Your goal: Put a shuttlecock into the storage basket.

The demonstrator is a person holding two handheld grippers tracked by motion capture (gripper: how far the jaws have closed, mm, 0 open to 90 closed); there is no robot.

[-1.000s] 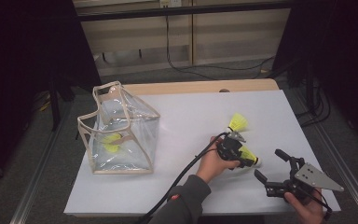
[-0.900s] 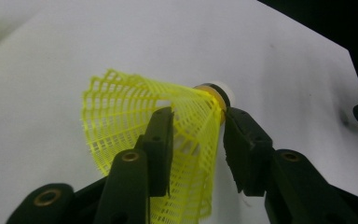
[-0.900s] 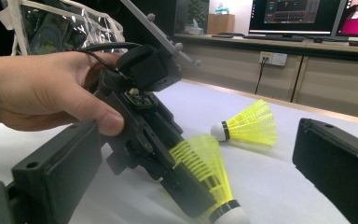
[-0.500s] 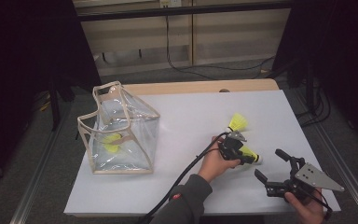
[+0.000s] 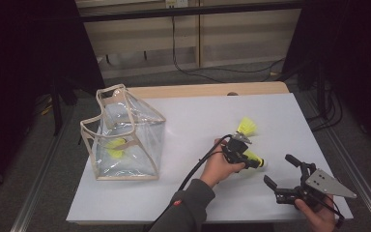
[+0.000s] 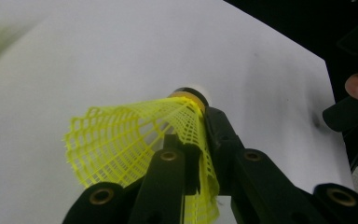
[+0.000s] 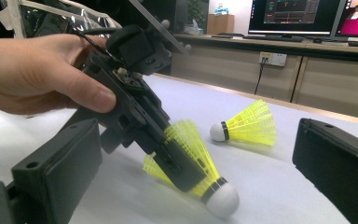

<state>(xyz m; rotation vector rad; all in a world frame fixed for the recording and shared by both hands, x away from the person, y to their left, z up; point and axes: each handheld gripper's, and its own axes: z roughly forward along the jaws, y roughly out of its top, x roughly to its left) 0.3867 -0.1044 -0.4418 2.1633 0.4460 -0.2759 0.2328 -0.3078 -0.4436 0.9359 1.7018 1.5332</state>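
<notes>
My left gripper [image 5: 249,160] is shut on the skirt of a yellow mesh shuttlecock [image 5: 254,158], whose white cork points down to the white table [image 5: 193,121]. In the left gripper view the black jaws pinch the skirt [image 6: 130,144] just behind the cork. A second yellow shuttlecock [image 5: 246,126] lies on the table just beyond it. My right gripper [image 5: 280,170] is open and empty near the front right corner. Its view shows the held shuttlecock [image 7: 193,137] and the lying one [image 7: 248,126].
A clear plastic bag [image 5: 125,140] with beige trim stands open on the left of the table, with yellow shuttlecocks [image 5: 116,148] inside. The left gripper's black cable [image 5: 193,171] trails across the table toward the front edge. Dark floor surrounds the table.
</notes>
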